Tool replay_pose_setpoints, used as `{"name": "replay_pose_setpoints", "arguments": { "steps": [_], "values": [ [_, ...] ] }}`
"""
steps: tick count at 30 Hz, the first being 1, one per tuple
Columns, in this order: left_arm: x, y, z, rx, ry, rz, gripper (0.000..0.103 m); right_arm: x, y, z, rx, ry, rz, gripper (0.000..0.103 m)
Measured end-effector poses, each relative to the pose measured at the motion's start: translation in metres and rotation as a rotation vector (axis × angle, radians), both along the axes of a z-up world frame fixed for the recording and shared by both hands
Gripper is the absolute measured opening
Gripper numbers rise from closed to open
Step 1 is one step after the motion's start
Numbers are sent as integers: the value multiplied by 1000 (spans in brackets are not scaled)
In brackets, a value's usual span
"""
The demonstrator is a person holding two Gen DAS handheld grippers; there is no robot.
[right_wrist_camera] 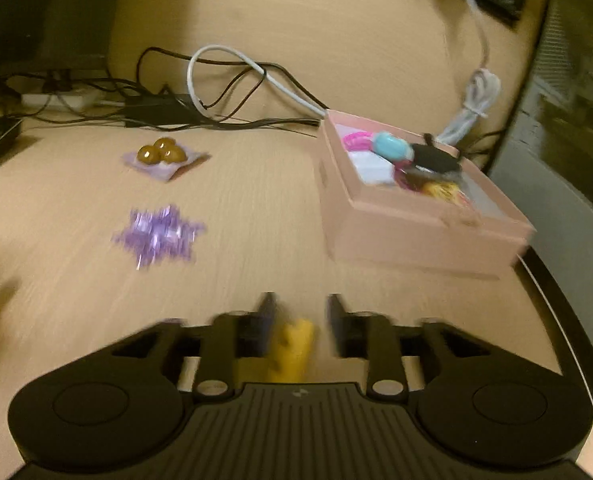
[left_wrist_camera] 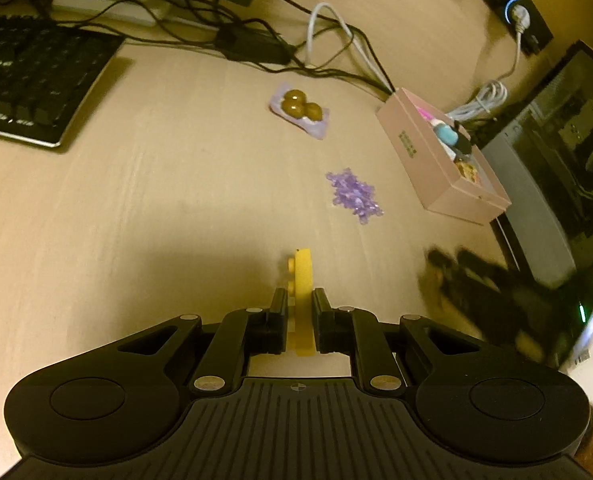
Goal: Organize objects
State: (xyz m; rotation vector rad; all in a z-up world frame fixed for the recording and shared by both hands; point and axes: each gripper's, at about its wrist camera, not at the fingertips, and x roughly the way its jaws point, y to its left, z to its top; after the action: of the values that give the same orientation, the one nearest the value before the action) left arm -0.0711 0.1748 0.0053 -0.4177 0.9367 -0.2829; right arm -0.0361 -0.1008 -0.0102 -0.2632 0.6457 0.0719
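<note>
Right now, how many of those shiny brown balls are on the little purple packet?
3. The brown balls sit clustered on the purple packet on the desk: two touching at its far end, one just nearer. Others could be hidden underneath.

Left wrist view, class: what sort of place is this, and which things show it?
Probably a home computer desk: a black keyboard on the pale wooden desktop, tangled black cables, and a glass-sided computer case.

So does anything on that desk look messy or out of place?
Yes: a purple snowflake-like ornament and a small packet of brown balls lie loose on the desk, outside the pink box holding the other trinkets. Tangled cables sprawl behind them.
</note>
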Motion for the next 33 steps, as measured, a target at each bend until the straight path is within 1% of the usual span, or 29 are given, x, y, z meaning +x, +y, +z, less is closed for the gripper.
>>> {"name": "replay_pose_setpoints", "arguments": {
  "steps": [2, 4, 6, 7, 9, 10, 12, 14, 15, 16, 17, 18, 19, 20, 21, 24, 26, 28, 29, 31, 32, 33],
  "values": [
    [2, -5, -1, 1, 2, -8, 15, -1, -11, 0, 42, 14, -24, 50],
    [3, -11, 0, 6, 3, -22, 15, 7, -18, 0, 75, 39, -44, 51],
    [1, -17, 0, 7, -5, -41, 15, 10, -24, 2, 108, 54, -32, 51],
    [0, -19, -1, 9, -2, -45, 15, 7, -27, 1, 112, 57, -22, 54],
    [2, -23, -3, 8, 18, -45, 15, 5, -27, 0, 105, 51, -7, 56],
    [2, -24, -2, 10, 20, -42, 15, 6, -27, 2, 98, 63, 1, 56],
    [1, -25, 5, 12, -3, -40, 15, 1, -30, 8, 108, 77, 15, 56],
    [0, -25, 10, 12, -19, -33, 15, 0, -34, 12, 150, 115, 23, 54],
    [0, -26, 11, 10, -18, -27, 15, 2, -36, 12, 184, 144, 20, 48],
    [1, -28, 10, 6, -13, -22, 15, 4, -38, 11, 216, 171, 11, 39],
    [1, -30, 9, 2, -6, -19, 15, 3, -37, 12, 219, 170, 1, 37],
    [1, -32, 8, -2, 0, -20, 15, 4, -36, 13, 217, 177, -3, 30],
    [1, -35, 8, -6, 2, -25, 15, 4, -35, 14, 219, 185, 3, 21],
    [2, -39, 8, -9, 2, -31, 15, 3, -35, 15, 220, 196, 20, 18],
    [2, -44, 7, -11, 3, -37, 15, 1, -34, 15, 208, 203, 39, 16],
    [6, -56, 7, -19, 7, -42, 15, -9, -35, 15, 134, 203, 110, 15],
    [10, -66, 7, -23, 9, -45, 15, -15, -41, 16, 102, 206, 150, 15],
    [16, -76, 9, -26, 5, -51, 15, -18, -52, 17, 63, 197, 165, 17],
    [20, -82, 10, -20, 8, -48, 15, -18, -60, 16, 35, 186, 151, 17],
    [24, -91, 12, -17, 14, -37, 15, -15, -77, 14, 2, 169, 112, 25],
    [24, -95, 14, -16, 9, -37, 15, -13, -85, 13, -16, 156, 97, 27],
    [25, -100, 13, -9, 5, -36, 15, -10, -93, 11, -41, 140, 80, 32]
  ]
}}
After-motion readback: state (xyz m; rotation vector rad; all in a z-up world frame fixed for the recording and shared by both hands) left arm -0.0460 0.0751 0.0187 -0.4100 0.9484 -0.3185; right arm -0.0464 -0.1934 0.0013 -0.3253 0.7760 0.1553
